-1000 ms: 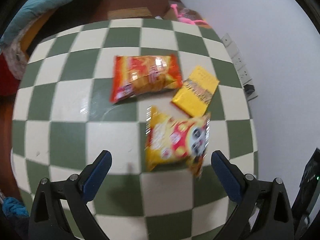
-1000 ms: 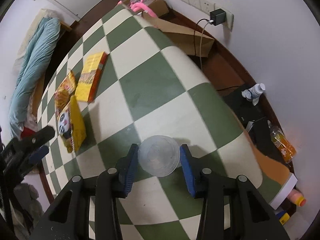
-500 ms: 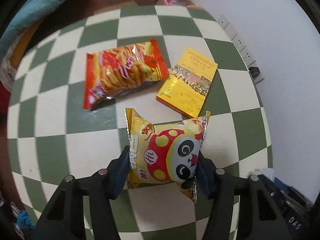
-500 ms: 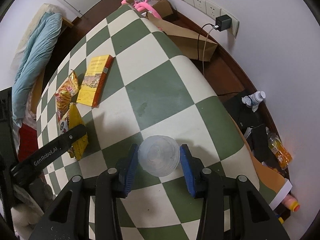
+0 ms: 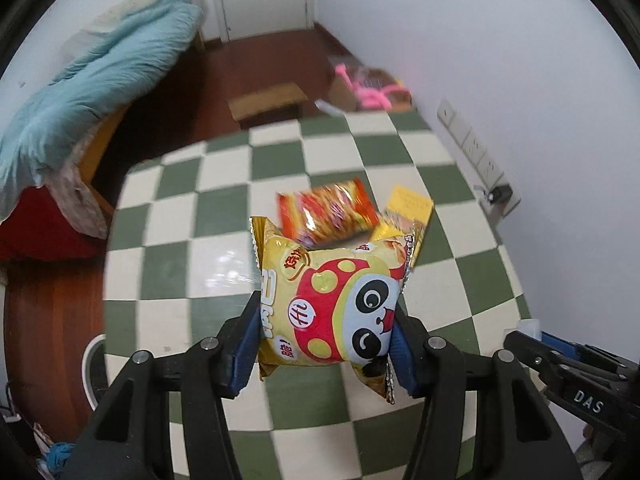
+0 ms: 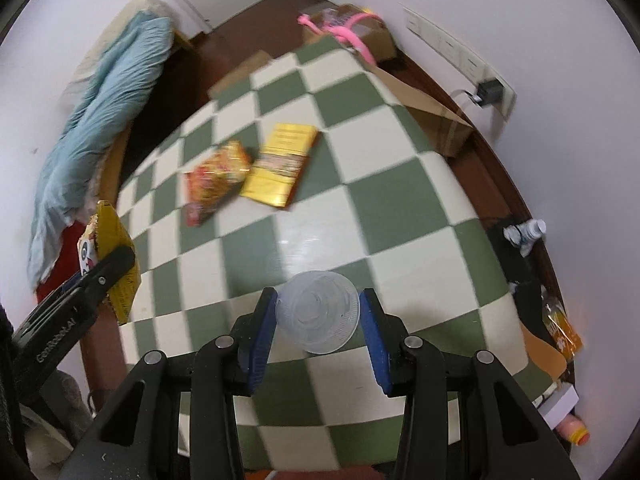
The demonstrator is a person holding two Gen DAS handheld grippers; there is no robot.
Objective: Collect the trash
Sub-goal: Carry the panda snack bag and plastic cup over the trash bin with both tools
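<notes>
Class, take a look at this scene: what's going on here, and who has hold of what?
A person is clearing trash off a green-and-white checked table with two handheld grippers. The left gripper is shut on a yellow panda-print snack bag, lifted off the table. The right gripper clamps a clear plastic cup. An orange-red snack bag and a flat yellow box lie on the table, touching each other.

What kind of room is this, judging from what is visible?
Probably a bedroom in a home: a bed with a blue quilt stands by the wall, next to a checkered table, with wall sockets and a cardboard box on the wooden floor.
</notes>
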